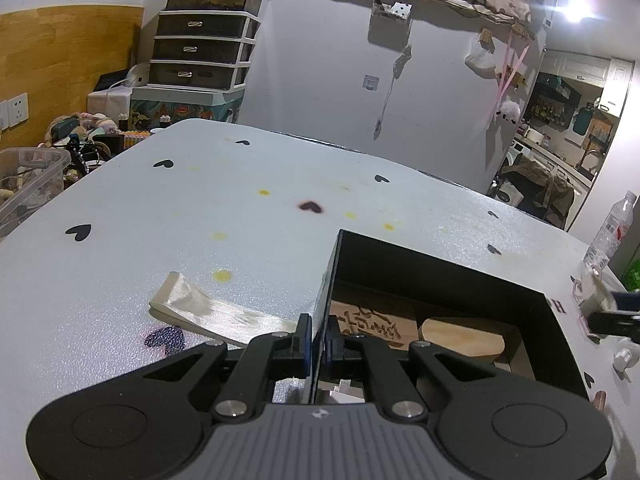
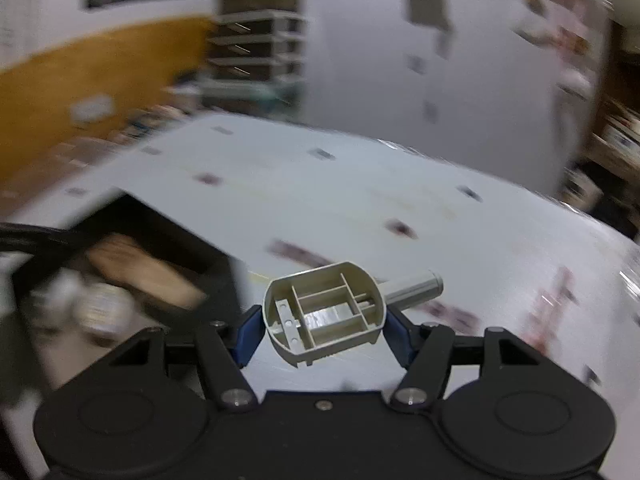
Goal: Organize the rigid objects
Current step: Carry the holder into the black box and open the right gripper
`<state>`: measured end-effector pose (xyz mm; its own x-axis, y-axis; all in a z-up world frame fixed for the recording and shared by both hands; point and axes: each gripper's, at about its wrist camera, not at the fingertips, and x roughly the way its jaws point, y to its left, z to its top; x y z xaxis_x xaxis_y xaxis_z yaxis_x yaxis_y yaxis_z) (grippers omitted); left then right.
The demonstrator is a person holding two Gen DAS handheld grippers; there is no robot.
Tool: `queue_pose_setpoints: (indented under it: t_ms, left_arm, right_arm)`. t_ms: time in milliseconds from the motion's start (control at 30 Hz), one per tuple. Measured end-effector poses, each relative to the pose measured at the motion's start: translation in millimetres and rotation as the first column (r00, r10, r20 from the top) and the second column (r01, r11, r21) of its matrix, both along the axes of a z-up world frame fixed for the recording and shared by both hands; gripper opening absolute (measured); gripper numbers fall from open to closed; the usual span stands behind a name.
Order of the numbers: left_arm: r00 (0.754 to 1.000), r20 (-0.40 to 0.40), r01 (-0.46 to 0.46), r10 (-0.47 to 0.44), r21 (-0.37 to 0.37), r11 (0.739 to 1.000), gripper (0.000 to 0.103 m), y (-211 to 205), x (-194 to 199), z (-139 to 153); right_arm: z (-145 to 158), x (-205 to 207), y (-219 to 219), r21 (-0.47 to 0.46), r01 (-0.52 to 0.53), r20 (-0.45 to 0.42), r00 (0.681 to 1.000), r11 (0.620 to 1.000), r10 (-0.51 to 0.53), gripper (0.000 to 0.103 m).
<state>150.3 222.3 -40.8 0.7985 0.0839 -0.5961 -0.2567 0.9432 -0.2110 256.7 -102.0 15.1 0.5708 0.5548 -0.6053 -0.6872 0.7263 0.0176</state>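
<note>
Beige hard-plastic part [image 2: 325, 316], ribbed, hollow, likely light and stiff, is pinched across its rounded sides by the right gripper [image 2: 323, 330] above the table [image 2: 360, 184], while the left gripper [image 1: 319, 338] clamps the black box [image 1: 440, 276] wall.

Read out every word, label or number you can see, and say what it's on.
"H": letter on the table, right of the box.
Carving on the board in the box: unreadable.
Bottle label: too small.
Right wrist view: too blurred.
</note>
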Motion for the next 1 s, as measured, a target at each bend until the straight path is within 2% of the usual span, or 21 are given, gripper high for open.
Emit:
queue_pose_setpoints:
  t_ms: [100,267,400,567,1000]
  left_arm:
    - [1.000,0.001,0.001,-0.001,-0.001,1.000,0.006,0,0,1]
    - [1.000,0.005,0.002,-0.002,-0.005,1.000,0.006,0,-1,2]
    - [1.000,0.011,0.005,-0.004,-0.012,1.000,0.006,1,-2,1]
    - [1.000,0.016,0.011,-0.011,-0.016,1.000,0.007,3,-3,0]
    - [0.999,0.028,0.020,-0.019,-0.027,0.999,0.007,5,-4,-1]
  right_arm:
    - [16,-16,15,0.045,-0.127,-0.015,0.992,0.991,0.128,0.065]
    - [21,-35,48,0.024,-0.254,-0.073,0.964,0.967,0.255,0.065]
    - [13,-39,70,-0.024,-0.256,-0.132,0.959,0.966,0.251,0.065]
    - [-1,-33,88,-0.104,-0.200,-0.192,0.965,0.974,0.178,0.065]
    - [-15,-34,115,-0.268,-0.225,-0.179,0.967,0.937,0.181,0.064]
